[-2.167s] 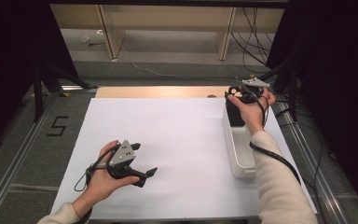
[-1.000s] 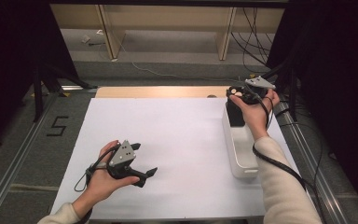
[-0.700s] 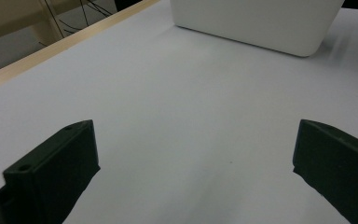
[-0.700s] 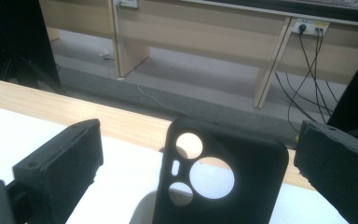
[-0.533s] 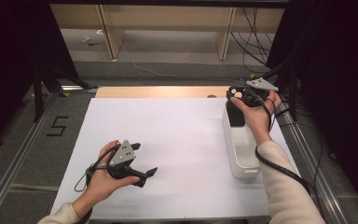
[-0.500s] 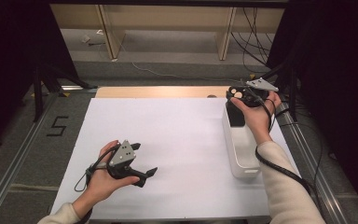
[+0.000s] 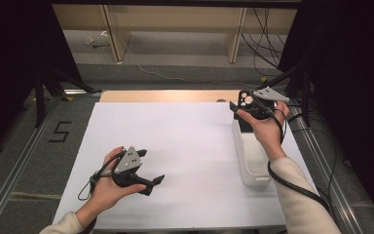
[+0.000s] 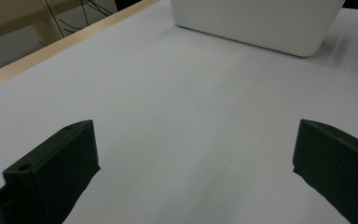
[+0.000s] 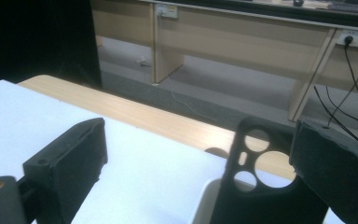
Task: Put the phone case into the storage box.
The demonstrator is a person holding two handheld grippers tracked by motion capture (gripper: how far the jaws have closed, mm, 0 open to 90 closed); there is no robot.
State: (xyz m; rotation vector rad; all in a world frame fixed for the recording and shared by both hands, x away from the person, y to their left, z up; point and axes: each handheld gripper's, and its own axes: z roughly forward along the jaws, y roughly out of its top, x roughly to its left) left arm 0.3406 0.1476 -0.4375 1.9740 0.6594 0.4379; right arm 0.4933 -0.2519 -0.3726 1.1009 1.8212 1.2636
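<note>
The black soft-plastic phone case with round camera cut-outs (image 9: pixel 256 186) stands upright in the far end of the long white plastic bin (image 7: pixel 253 161) — at about two o'clock on the white-covered table (image 7: pixel 185 141). It leans against one jaw of the right gripper (image 7: pixel 243 105), whose jaws stand spread, not clamped. The left gripper (image 7: pixel 148 168) rests low at seven o'clock — jaws wide apart, holding nothing.
</note>
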